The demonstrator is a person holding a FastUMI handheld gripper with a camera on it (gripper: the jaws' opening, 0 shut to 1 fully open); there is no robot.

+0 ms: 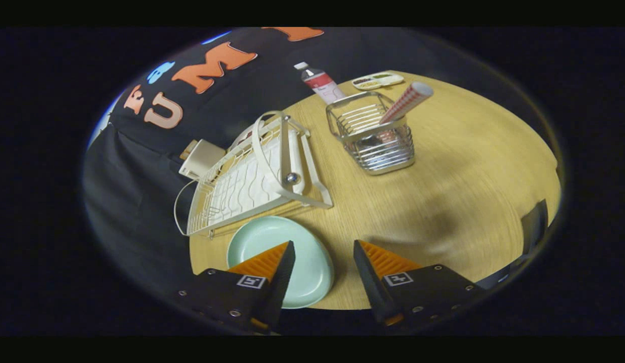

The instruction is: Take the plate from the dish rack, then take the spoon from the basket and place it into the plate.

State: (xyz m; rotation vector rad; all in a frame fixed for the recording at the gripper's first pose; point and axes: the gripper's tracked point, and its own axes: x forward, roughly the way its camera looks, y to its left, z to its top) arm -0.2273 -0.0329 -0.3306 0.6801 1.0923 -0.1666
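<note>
A pale green plate (282,252) lies flat on the round wooden table (469,166), just in front of the white wire dish rack (252,176). My gripper (323,246) hangs above the table's near edge, open, with nothing between its fingers. The left finger (272,262) overlaps the plate's near part in the view. Beyond the fingers stands a metal wire basket (375,133). A red-and-white checked spoon handle (408,101) sticks out of it, leaning to the right. The spoon's bowl is hidden inside the basket.
A small bottle (320,83) with a red label stands behind the basket at the table's far edge. A flat tray (378,80) with small compartments lies next to it. A beige box (201,159) sits behind the dish rack. A dark object (534,227) shows at the table's right edge.
</note>
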